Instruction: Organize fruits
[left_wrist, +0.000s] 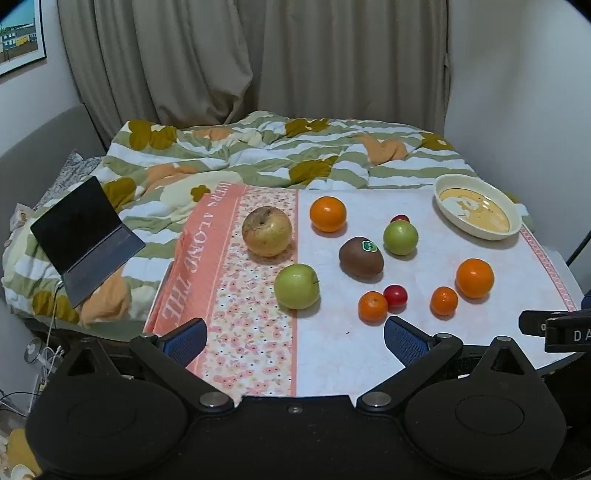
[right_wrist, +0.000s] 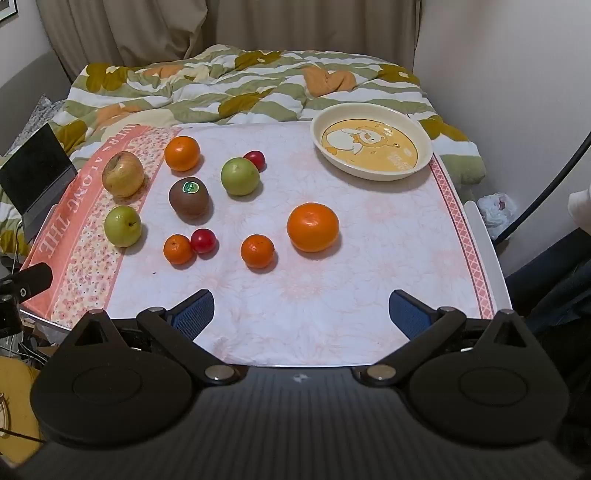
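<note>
Several fruits lie on a table covered by a pink floral cloth. A yellow-brown apple, two green apples, a kiwi, two large oranges, two small mandarins and two red plums are spread out. An empty cream plate with a yellow cartoon sits at the far right. My left gripper is open over the near edge. My right gripper is open and empty, short of the large orange.
A bed with a striped floral quilt lies behind the table. An open laptop sits on the bed to the left. Curtains hang at the back. The right gripper's body shows at the right edge.
</note>
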